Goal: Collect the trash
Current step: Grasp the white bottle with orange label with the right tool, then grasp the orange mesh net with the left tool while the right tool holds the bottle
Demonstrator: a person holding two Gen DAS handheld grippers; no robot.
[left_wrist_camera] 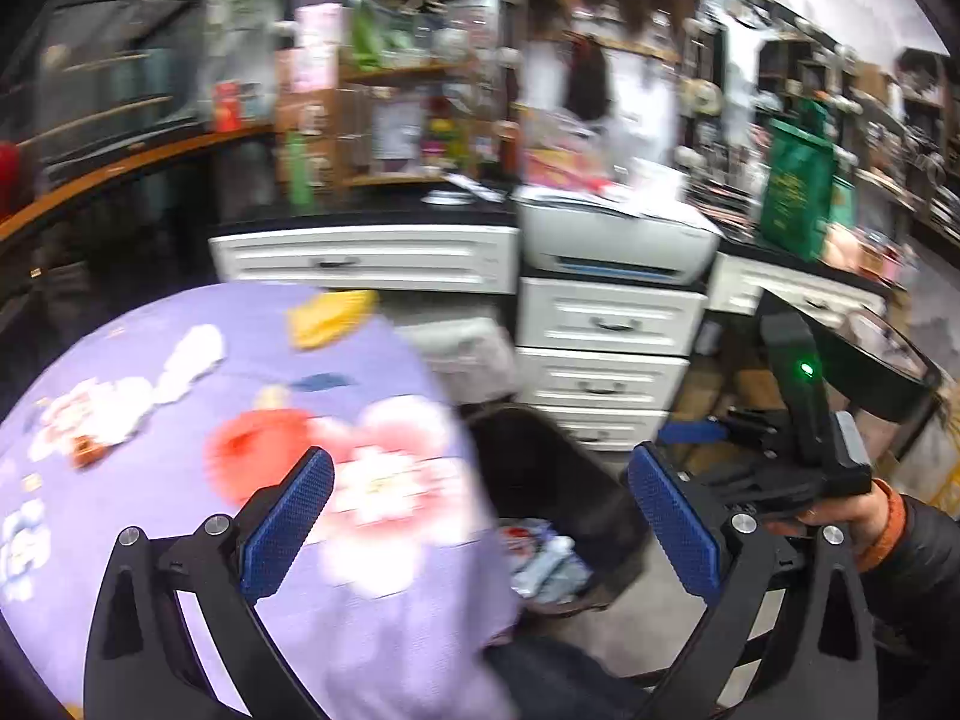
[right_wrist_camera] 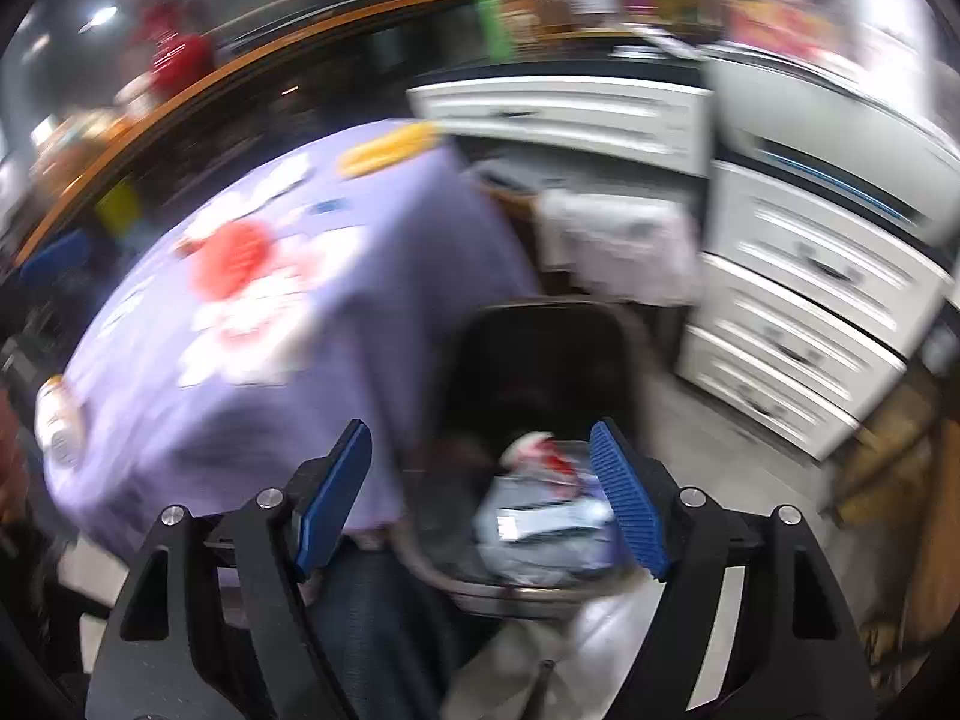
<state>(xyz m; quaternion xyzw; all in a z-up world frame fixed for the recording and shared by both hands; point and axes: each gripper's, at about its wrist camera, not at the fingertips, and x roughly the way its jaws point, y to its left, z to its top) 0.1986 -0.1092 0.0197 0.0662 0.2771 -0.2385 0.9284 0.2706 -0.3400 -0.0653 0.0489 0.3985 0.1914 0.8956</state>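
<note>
A black trash bin (left_wrist_camera: 570,480) stands on the floor beside a table with a purple flowered cloth (left_wrist_camera: 180,420); crumpled wrappers (left_wrist_camera: 543,558) lie inside it. My left gripper (left_wrist_camera: 480,516) is open and empty, above the table's edge and the bin. On the cloth lie a yellow wrapper (left_wrist_camera: 330,315), white crumpled paper (left_wrist_camera: 180,366) and a small brown scrap (left_wrist_camera: 87,453). My right gripper (left_wrist_camera: 798,456) shows in the left wrist view, to the right of the bin. In the right wrist view it (right_wrist_camera: 480,498) is open and empty over the bin (right_wrist_camera: 540,372), above the trash (right_wrist_camera: 540,516).
White drawer units (left_wrist_camera: 600,360) and a printer (left_wrist_camera: 618,240) stand behind the bin. A cluttered counter with a green bag (left_wrist_camera: 798,186) runs along the back. A white plastic bag (right_wrist_camera: 618,240) hangs near the drawers. Both views are motion-blurred.
</note>
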